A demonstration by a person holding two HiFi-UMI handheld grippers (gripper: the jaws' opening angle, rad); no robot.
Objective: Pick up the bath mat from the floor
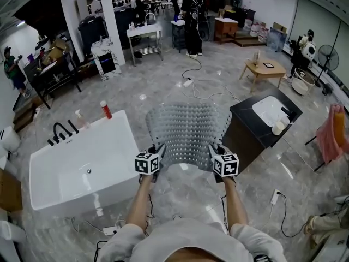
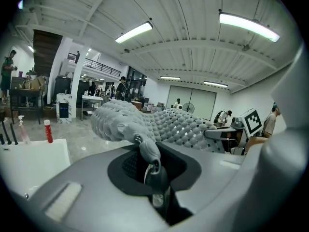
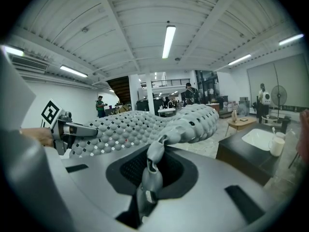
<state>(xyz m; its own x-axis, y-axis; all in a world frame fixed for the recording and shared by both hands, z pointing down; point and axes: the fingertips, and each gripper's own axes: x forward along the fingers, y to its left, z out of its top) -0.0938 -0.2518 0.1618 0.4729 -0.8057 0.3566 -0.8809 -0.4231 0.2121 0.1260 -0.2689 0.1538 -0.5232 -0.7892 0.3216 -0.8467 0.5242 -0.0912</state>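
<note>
**Head view.** The person's shoulders (image 1: 185, 242) lie at the lower edge, with both forearms reaching forward. The left gripper (image 1: 156, 156) and right gripper (image 1: 217, 156) each hold a near corner of the mat (image 1: 188, 127). The mat is clear of the floor (image 1: 180, 195). It is spread in the air between the tub (image 1: 82, 168) and the vanity (image 1: 259, 124), with its far edge free.

**Left gripper view.** The fingers (image 2: 157, 179) are clenched on a narrow, stretched tab of the mat's corner. The rest of the mat extends away to the right.

**Right gripper view.** The fingers (image 3: 145, 195) are likewise clamped on a thin, twisted strip of the other corner. Only the edge is caught, not the body of the mat.

**Hazards.**
- Slip: each grip bites very little material. The mat's weight or a sharp pull apart is likely to draw a corner out.
- One-sided drop: if one corner lets go, the mat will swing from the other and may fall back to the floor.
- Snagging: the free edge may catch the tub rim or the bottle (image 1: 106, 109) on it, or the vanity.
</note>
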